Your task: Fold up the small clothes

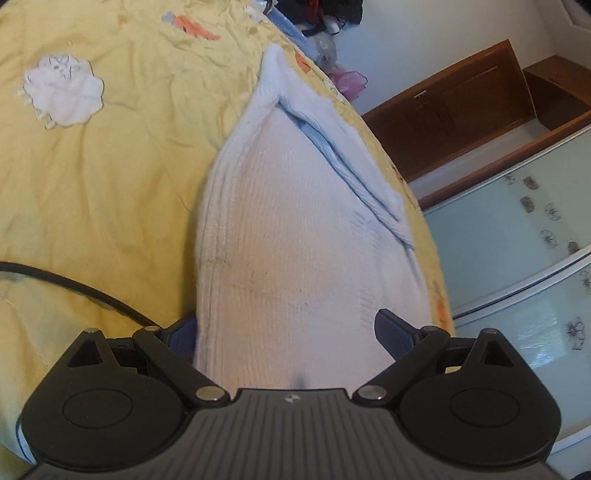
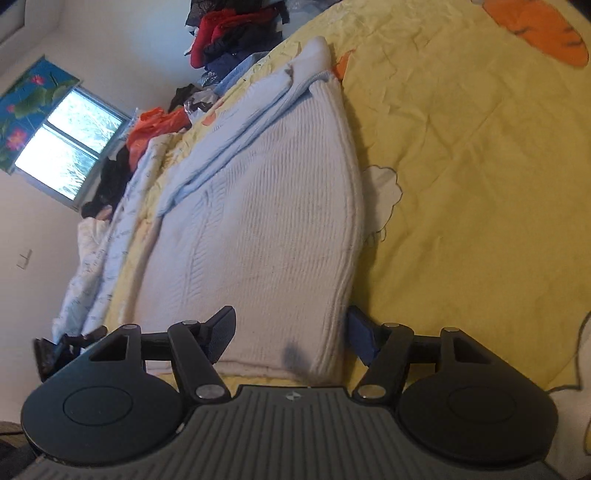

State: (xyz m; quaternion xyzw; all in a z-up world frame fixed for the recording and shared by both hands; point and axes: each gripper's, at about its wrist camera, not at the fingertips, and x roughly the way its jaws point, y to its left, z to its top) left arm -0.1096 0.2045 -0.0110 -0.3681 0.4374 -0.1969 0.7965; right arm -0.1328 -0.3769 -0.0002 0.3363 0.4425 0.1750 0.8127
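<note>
A pale blue-white knitted garment (image 1: pixel 291 229) lies folded on the yellow bedsheet (image 1: pixel 110 166), a sleeve laid along its right side. My left gripper (image 1: pixel 288 332) is open, its fingers standing either side of the garment's near edge. In the right wrist view the same garment (image 2: pixel 266 229) lies on the yellow sheet (image 2: pixel 480 184). My right gripper (image 2: pixel 291 332) is open, its two fingers apart across the garment's near edge with the knit between them. Whether the pads touch the cloth is unclear.
A black cable (image 1: pixel 74 288) runs over the sheet at the left. The bed edge (image 1: pixel 424 221) drops off right of the garment, with a wooden cabinet (image 1: pixel 461 110) beyond. A pile of clothes (image 2: pixel 229 33), a quilt (image 2: pixel 122 221) and a window (image 2: pixel 66 155) lie past the garment.
</note>
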